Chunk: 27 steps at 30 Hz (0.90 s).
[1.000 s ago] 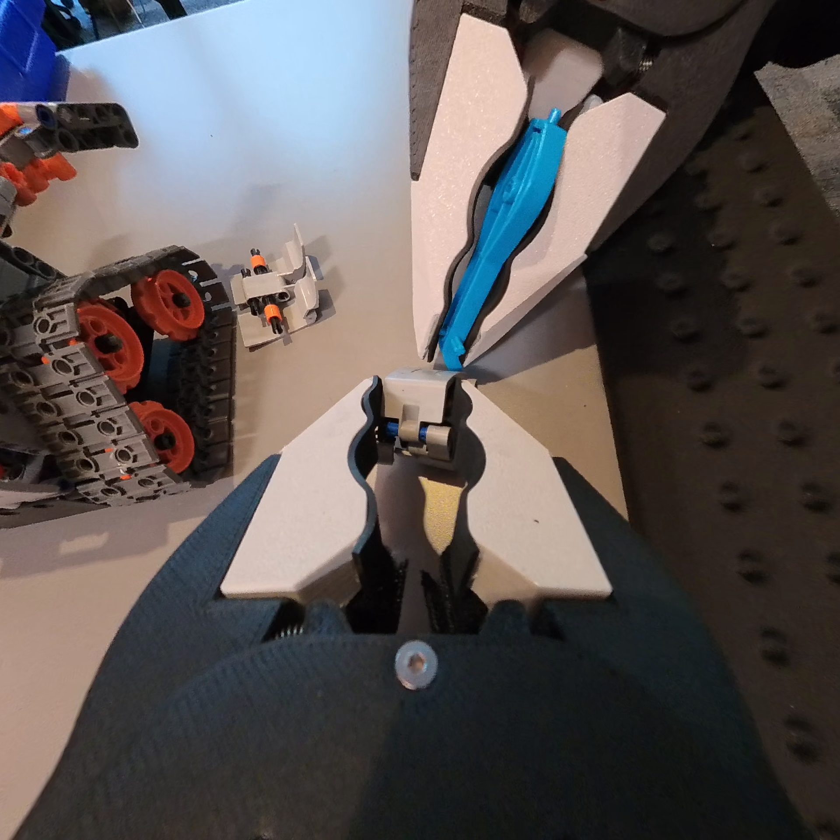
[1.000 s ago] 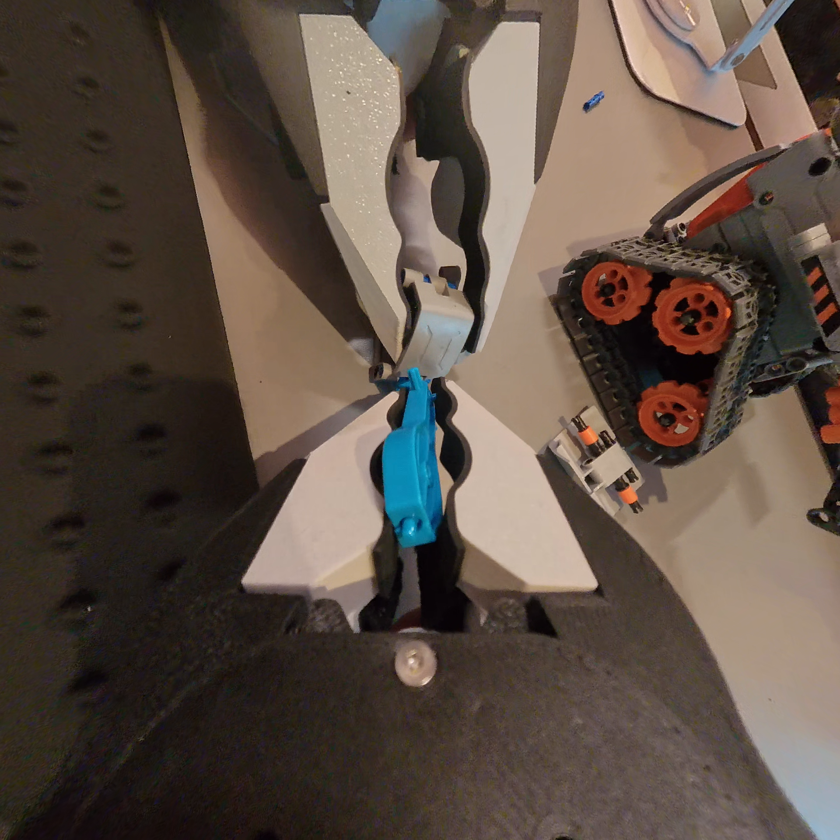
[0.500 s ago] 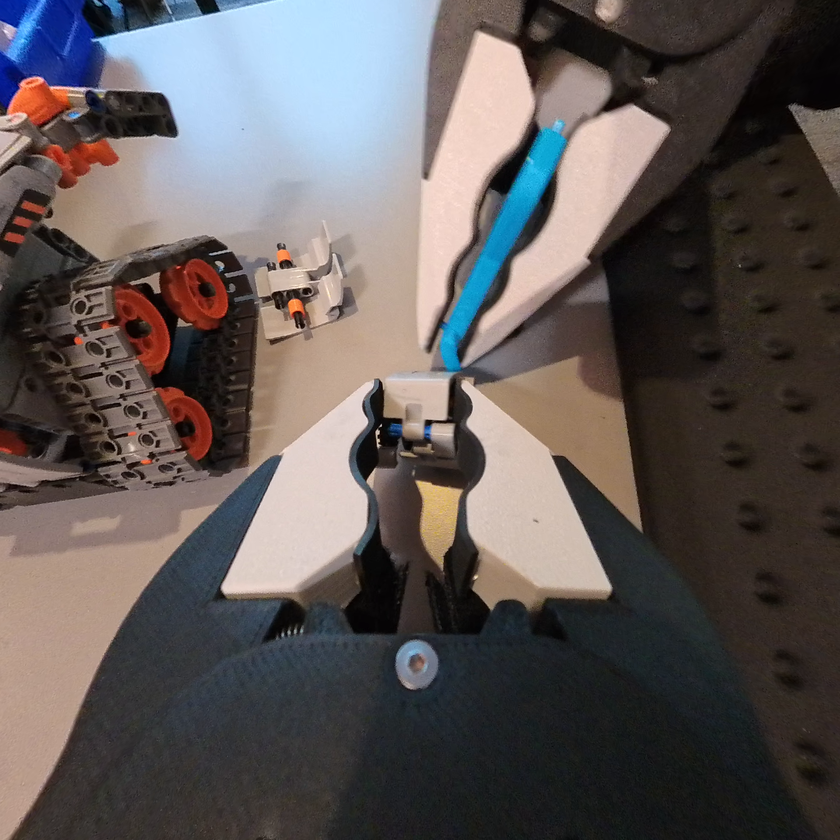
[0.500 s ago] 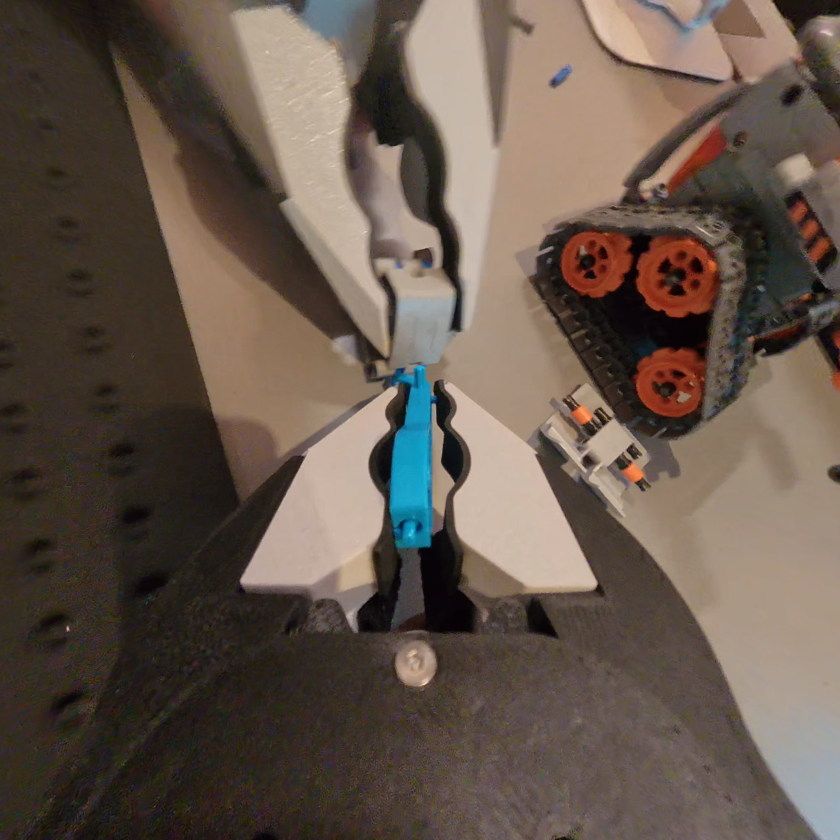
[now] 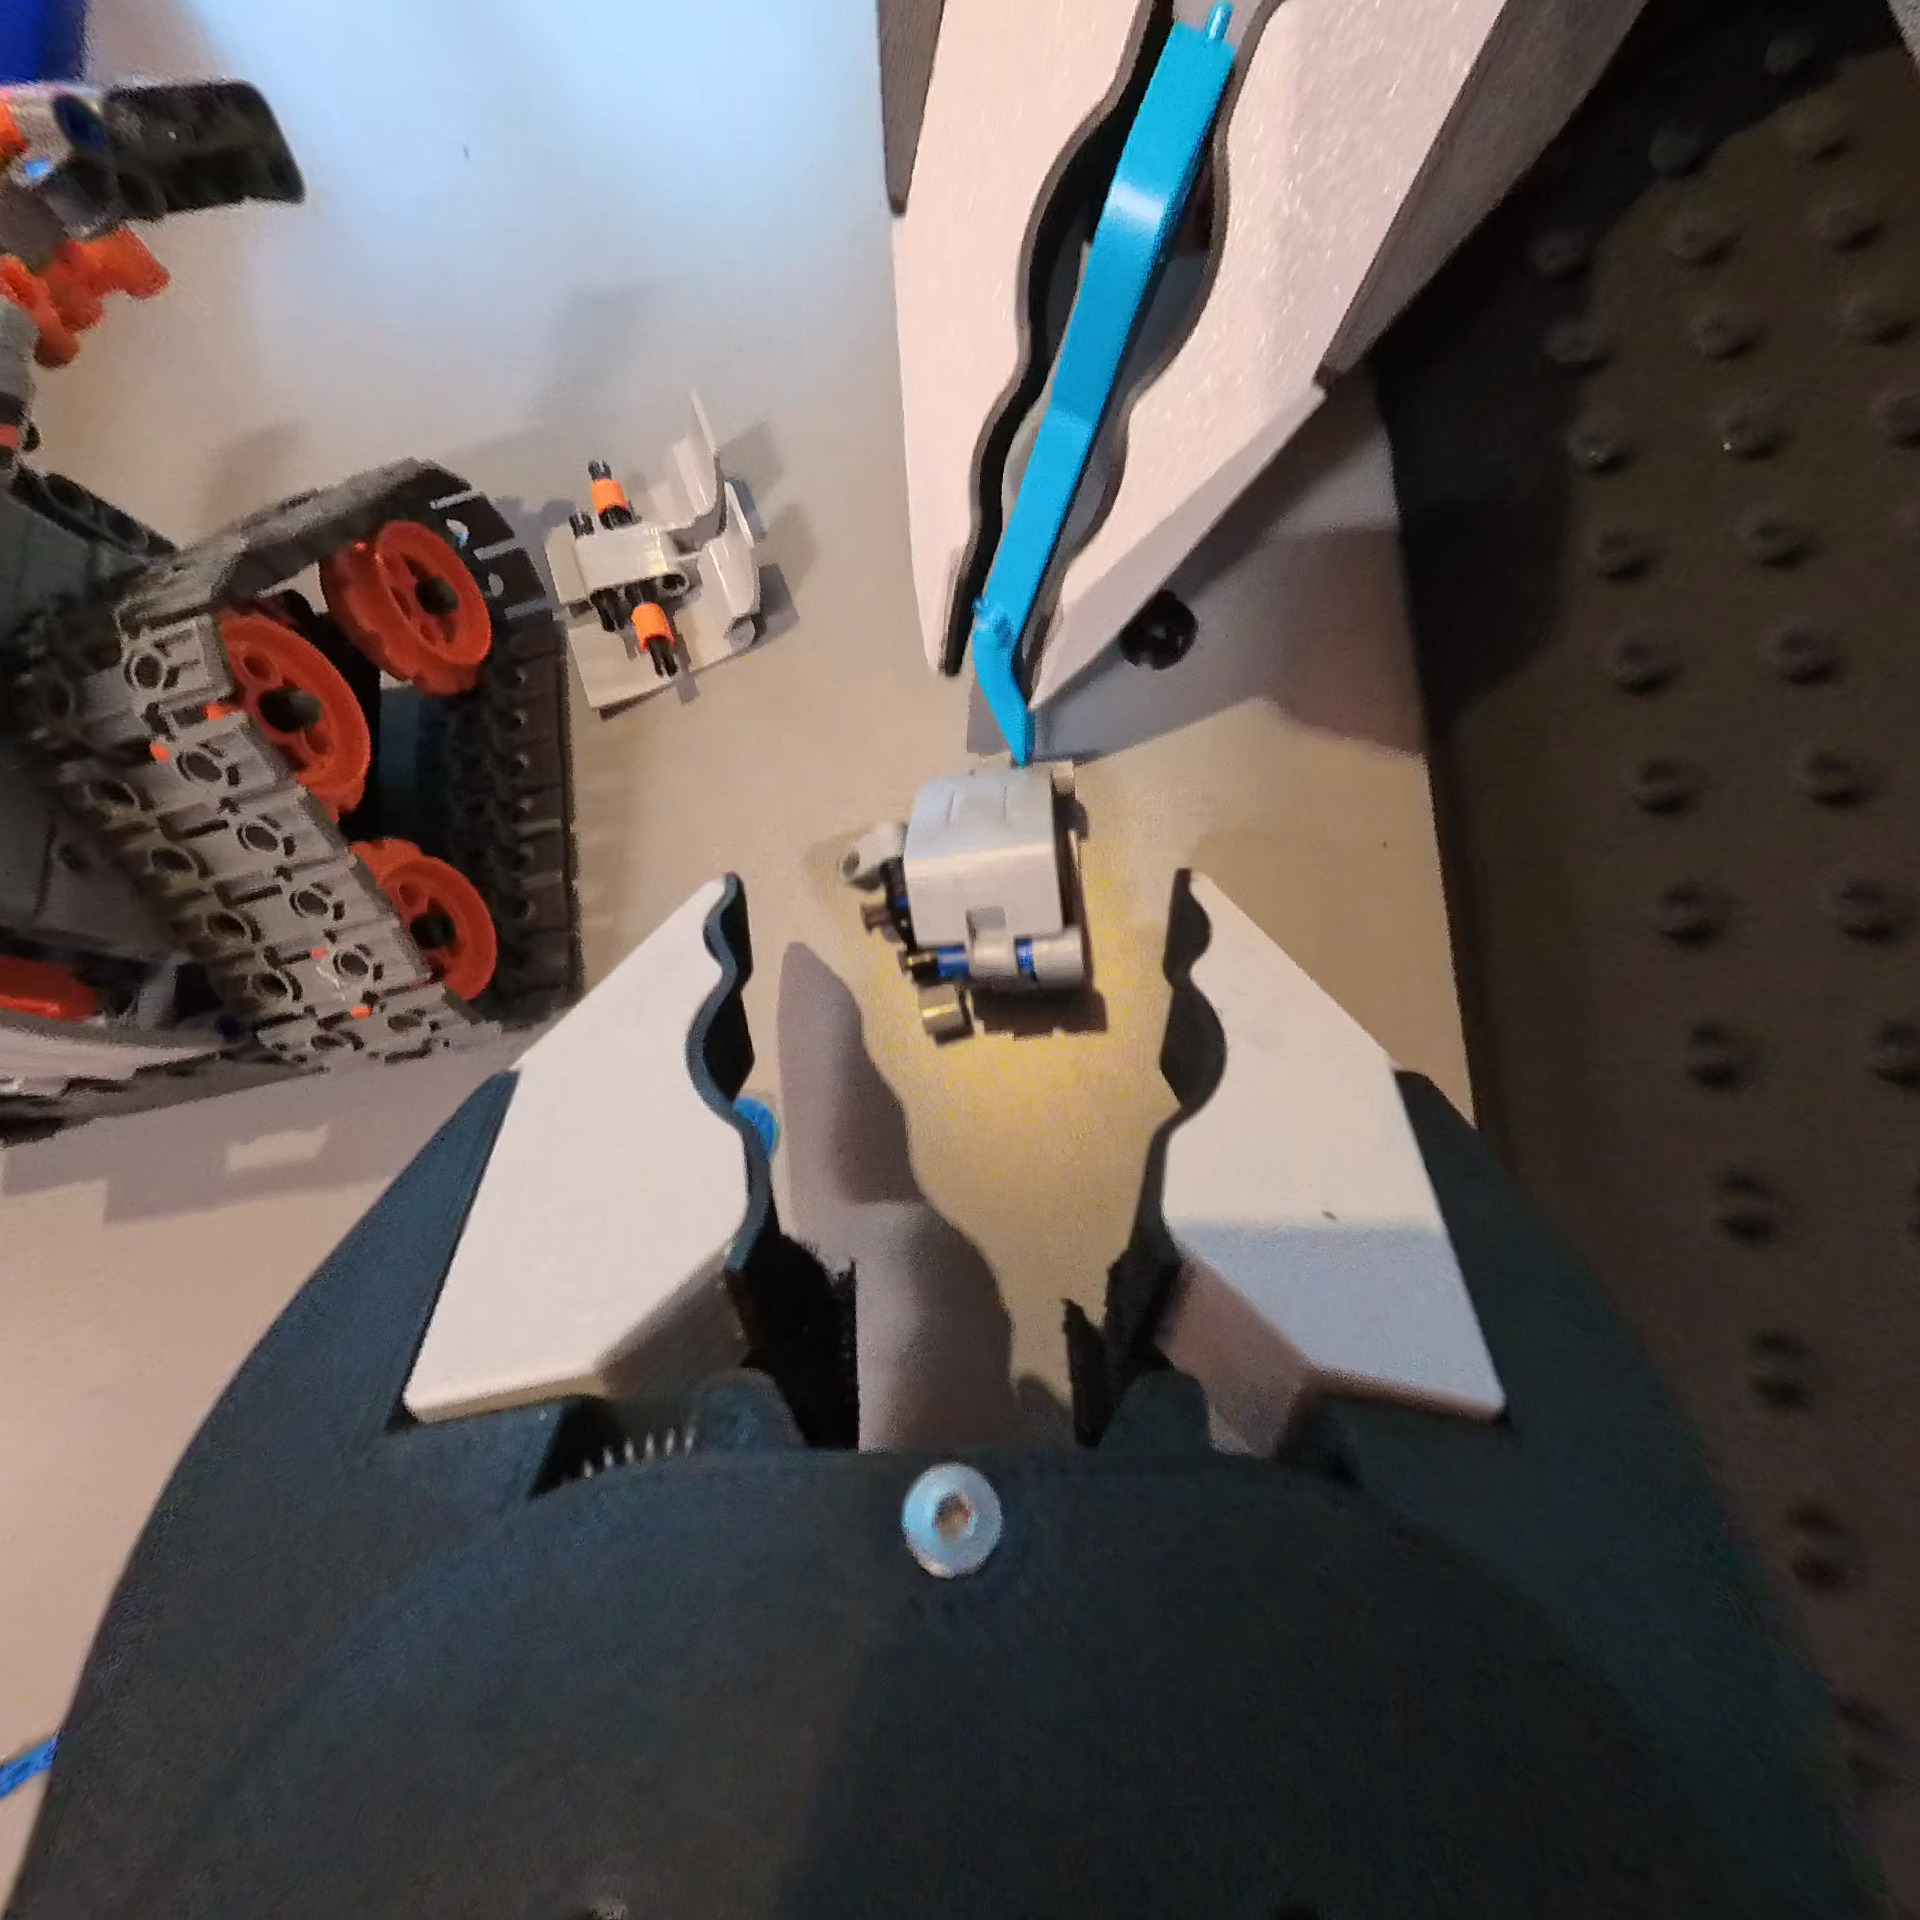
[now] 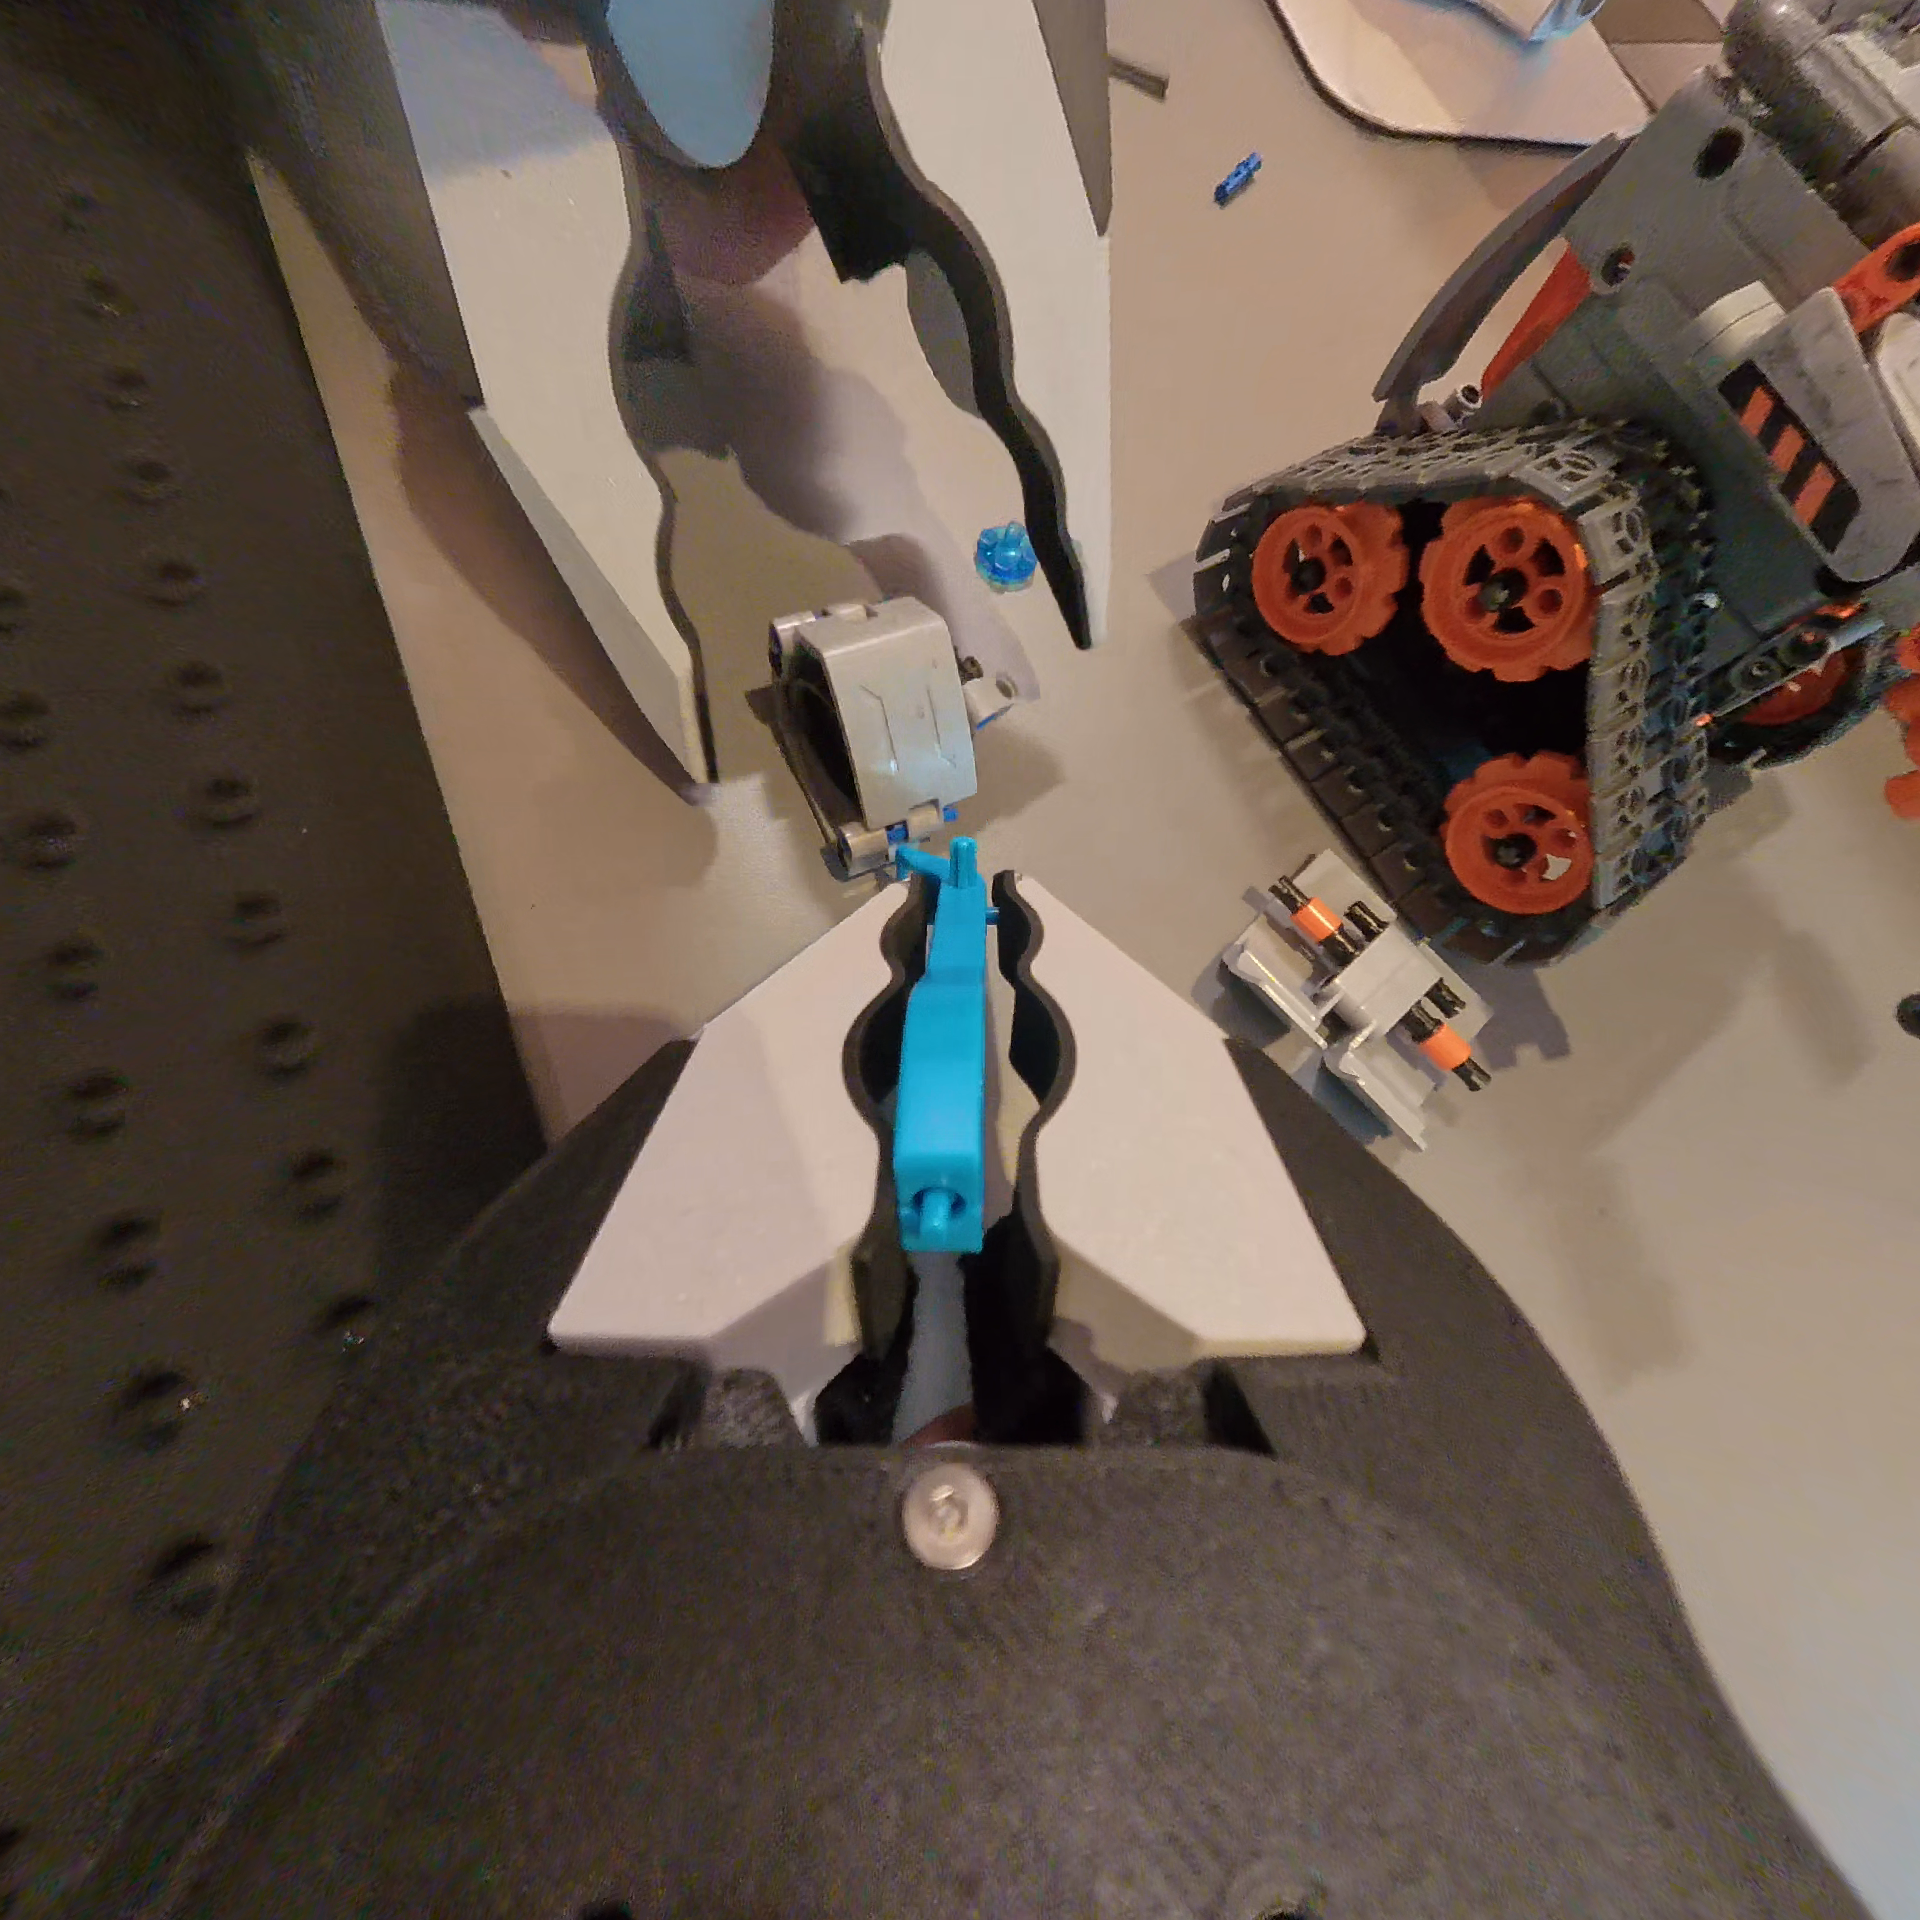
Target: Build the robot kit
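Observation:
My left gripper (image 5: 956,894) is open and empty. A small grey brick assembly (image 5: 987,873) lies on the pale table just beyond its fingertips, touching neither finger. It also shows in the right wrist view (image 6: 883,717). My right gripper (image 6: 956,888) is shut on a blue lever tool (image 6: 940,1049), whose tip rests against the grey assembly's edge. In the left wrist view the right gripper (image 5: 992,665) comes down from the top with the blue tool (image 5: 1101,343). The open left gripper (image 6: 883,696) straddles the assembly in the right wrist view.
A tracked brick vehicle (image 5: 291,790) (image 6: 1455,707) with orange wheels stands beside a small grey part with orange pins (image 5: 655,582) (image 6: 1351,987). A blue round stud (image 6: 1005,559) lies by the left finger. A black studded mat (image 5: 1714,727) (image 6: 156,727) borders the table. Less than 4 cm separates the two grippers' tips.
My left gripper has opened and let go of the grey assembly, which now lies on the table. The right gripper still holds the blue tool against it.

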Motion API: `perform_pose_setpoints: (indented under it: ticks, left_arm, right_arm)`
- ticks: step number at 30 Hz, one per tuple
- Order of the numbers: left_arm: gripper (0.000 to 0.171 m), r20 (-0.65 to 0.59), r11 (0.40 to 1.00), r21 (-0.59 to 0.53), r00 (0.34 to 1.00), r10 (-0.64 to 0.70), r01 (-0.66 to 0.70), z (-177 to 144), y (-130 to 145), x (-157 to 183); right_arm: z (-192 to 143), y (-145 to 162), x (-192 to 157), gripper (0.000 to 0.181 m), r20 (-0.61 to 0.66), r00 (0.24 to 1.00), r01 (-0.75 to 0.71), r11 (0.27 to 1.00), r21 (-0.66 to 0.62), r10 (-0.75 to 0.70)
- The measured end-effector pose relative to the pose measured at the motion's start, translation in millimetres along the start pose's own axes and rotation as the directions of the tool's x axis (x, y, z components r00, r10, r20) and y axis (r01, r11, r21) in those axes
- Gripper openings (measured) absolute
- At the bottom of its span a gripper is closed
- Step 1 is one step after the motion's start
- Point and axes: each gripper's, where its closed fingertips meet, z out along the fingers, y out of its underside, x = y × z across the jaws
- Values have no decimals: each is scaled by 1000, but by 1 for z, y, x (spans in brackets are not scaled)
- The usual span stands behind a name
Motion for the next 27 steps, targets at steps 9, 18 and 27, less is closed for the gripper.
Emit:
perform_pose_setpoints:
  ticks: [9,18,27]
  left_arm:
    - [50,-70,993,-61,992,-107,103,-7,22,16]
    - [31,-7,997,-69,1000,-23,23,-8,9,8]
    - [31,-30,974,-191,993,117,-121,-18,-7,11]
  right_arm:
    - [-5,-17,1,11,-5,999,-34,998,49,34]
    - [4,-2,2,11,-3,997,-80,997,-22,80]
    - [7,0,1,11,-6,998,-59,997,-49,59]
